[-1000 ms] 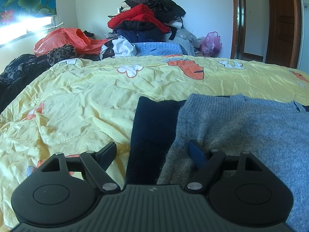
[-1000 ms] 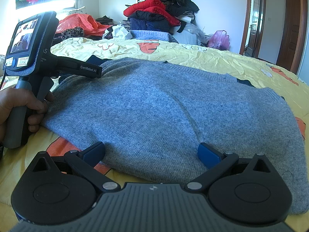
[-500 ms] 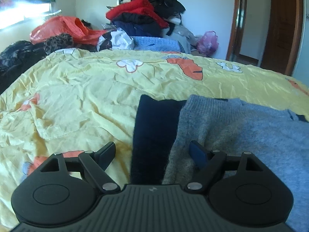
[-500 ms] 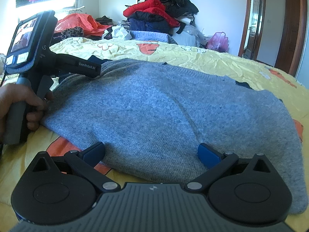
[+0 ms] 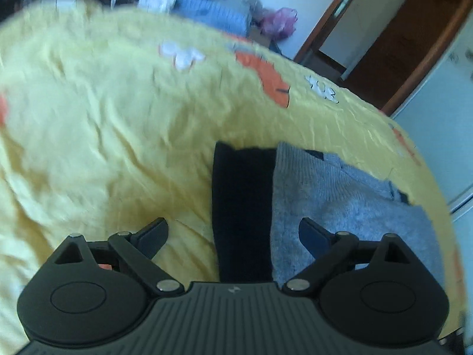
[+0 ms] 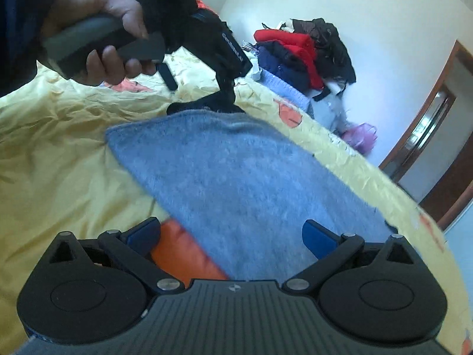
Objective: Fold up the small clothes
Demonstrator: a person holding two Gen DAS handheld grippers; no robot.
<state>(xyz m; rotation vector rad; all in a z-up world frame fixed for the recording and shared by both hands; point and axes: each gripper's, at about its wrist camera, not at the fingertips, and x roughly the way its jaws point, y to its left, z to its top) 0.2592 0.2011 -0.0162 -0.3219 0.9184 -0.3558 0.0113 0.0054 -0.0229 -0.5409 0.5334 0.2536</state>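
Both wrists rolled & swung. Left gripper [image 5: 233,232] jaws just spread wider, nothing pinched; right gripper [image 6: 232,235] also spread, empty. Grey sweater [image 6: 245,183] lies flat on yellow bedsheet [image 5: 103,124], prob. released to regrip.

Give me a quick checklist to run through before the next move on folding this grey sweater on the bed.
1. Left gripper open: ok, its jaws have just been opening and nothing is pinched between them.
2. Right gripper open: ok, jaws wide, no cloth gripped.
3. Grey sweater lying flat on the yellow bedspread: ok.
4. Dark garment clear of the sweater: not ok, it lies right against the sweater's edge.
5. Sweater fully folded: cannot tell, the pictures are blurred and its far side is cut off.
6. Left hand clear of the right gripper: ok.
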